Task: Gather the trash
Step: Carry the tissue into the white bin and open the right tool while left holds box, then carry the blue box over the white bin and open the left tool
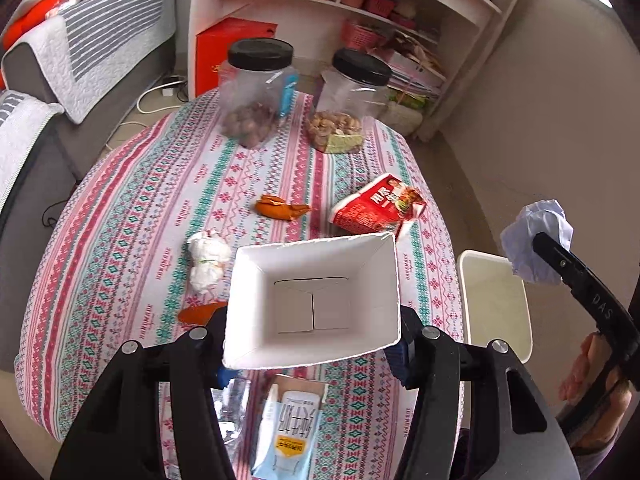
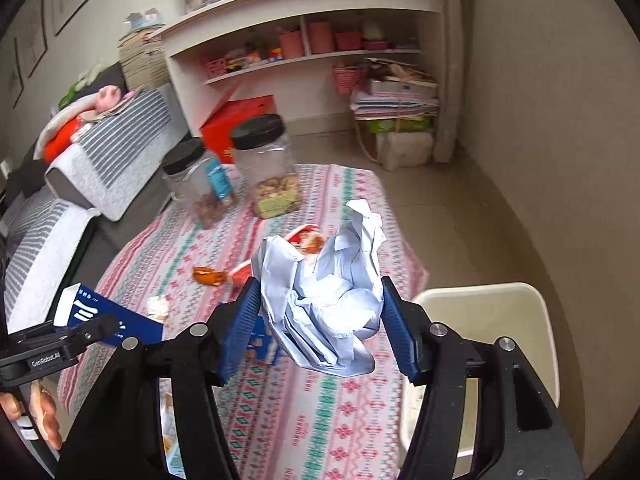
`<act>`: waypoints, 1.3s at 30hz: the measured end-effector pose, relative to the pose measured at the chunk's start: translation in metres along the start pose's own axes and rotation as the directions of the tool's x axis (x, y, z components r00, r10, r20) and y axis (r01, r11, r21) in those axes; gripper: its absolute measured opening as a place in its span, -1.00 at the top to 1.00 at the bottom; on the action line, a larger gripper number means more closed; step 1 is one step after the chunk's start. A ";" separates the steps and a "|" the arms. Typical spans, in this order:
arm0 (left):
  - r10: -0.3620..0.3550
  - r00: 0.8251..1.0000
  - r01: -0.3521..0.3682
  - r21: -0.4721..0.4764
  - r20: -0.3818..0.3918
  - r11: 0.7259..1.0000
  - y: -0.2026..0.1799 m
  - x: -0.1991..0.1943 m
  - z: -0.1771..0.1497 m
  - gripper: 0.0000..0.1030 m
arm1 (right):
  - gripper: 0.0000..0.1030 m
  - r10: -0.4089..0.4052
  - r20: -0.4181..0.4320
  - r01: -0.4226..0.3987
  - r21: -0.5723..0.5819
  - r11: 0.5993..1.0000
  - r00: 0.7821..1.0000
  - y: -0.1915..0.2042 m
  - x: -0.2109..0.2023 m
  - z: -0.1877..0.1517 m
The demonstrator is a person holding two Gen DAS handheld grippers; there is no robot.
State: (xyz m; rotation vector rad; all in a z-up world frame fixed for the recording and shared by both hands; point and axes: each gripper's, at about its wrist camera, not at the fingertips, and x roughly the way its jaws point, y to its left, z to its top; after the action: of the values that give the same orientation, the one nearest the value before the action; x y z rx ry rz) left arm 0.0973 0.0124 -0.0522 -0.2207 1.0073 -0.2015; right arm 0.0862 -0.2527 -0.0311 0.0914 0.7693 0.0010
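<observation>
Blue-padded fingers (image 2: 240, 328) of the right gripper (image 2: 318, 320) were clamped on a crumpled paper ball (image 2: 324, 300), held in the air over the table's right edge, near the cream bin (image 2: 500, 304) on the floor beside the table. Left gripper (image 1: 312, 344) was clenched on an open white carton (image 1: 312, 300), mouth toward the camera, inside bare; it hung above the patterned tablecloth (image 1: 140, 200).

Trash lying on the cloth: white tissue wad (image 1: 208, 260), orange peel (image 1: 280, 208), red snack packet (image 1: 380, 204), pale blue wrapper (image 1: 288, 432) near the front edge. Two black-lidded jars (image 1: 256, 92) of nuts stood at the far side.

Risks, as judged: paper ball was loose and springy, bulging past the pads, so it could slip or snag on release and miss the bin rim. Carton's thin walls might buckle under the squeeze.
</observation>
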 end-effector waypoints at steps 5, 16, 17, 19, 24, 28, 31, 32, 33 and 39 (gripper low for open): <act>-0.023 1.000 0.023 0.041 -0.018 0.999 -0.026 0.012 -0.004 -0.09 | -0.11 -0.103 -0.049 0.107 0.080 0.991 0.993 -0.045 -0.001 -0.004; -0.089 0.995 0.093 0.143 -0.034 0.985 -0.092 0.030 -0.014 -0.09 | -0.34 -0.275 -0.053 0.280 0.196 0.940 0.960 -0.119 -0.026 -0.009; -0.097 0.995 0.101 0.152 -0.033 0.983 -0.099 0.031 -0.016 -0.09 | -0.44 -0.289 -0.039 0.290 0.215 0.932 0.957 -0.125 -0.031 -0.008; -0.112 0.993 0.116 0.174 -0.032 0.978 -0.113 0.035 -0.019 -0.09 | -0.57 -0.318 -0.016 0.312 0.245 0.918 0.948 -0.135 -0.040 -0.007; -0.142 0.988 0.151 0.218 -0.057 0.964 -0.147 0.048 -0.029 -0.09 | -0.68 -0.346 0.017 0.324 0.312 0.893 0.938 -0.159 -0.057 -0.003; -0.155 0.984 0.172 0.251 -0.087 0.953 -0.175 0.059 -0.038 -0.09 | -0.73 -0.350 0.030 0.318 0.354 0.880 0.936 -0.171 -0.065 -0.002; -0.171 0.978 0.196 0.253 -0.116 0.947 -0.195 0.070 -0.042 -0.09 | -0.73 -0.344 0.038 0.305 0.381 0.873 0.938 -0.178 -0.069 -0.001; -0.174 0.977 0.200 0.258 -0.122 0.945 -0.202 0.073 -0.044 -0.09 | -0.74 -0.343 0.040 0.302 0.388 0.871 0.939 -0.180 -0.070 0.000; -0.175 0.976 0.204 0.268 -0.128 0.942 -0.211 0.076 -0.045 -0.09 | -0.74 -0.343 0.044 0.299 0.395 0.869 0.938 -0.182 -0.071 0.000; -0.198 0.968 0.237 0.295 -0.155 0.926 -0.248 0.092 -0.050 -0.09 | -0.77 -0.359 0.058 0.300 0.437 0.848 0.931 -0.196 -0.080 0.000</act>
State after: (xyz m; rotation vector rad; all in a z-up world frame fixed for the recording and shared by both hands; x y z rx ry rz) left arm 0.0862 -0.2547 -0.0849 -0.0300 1.0570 -0.5796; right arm 0.0225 -0.4503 0.0080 0.3679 0.6272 -0.5012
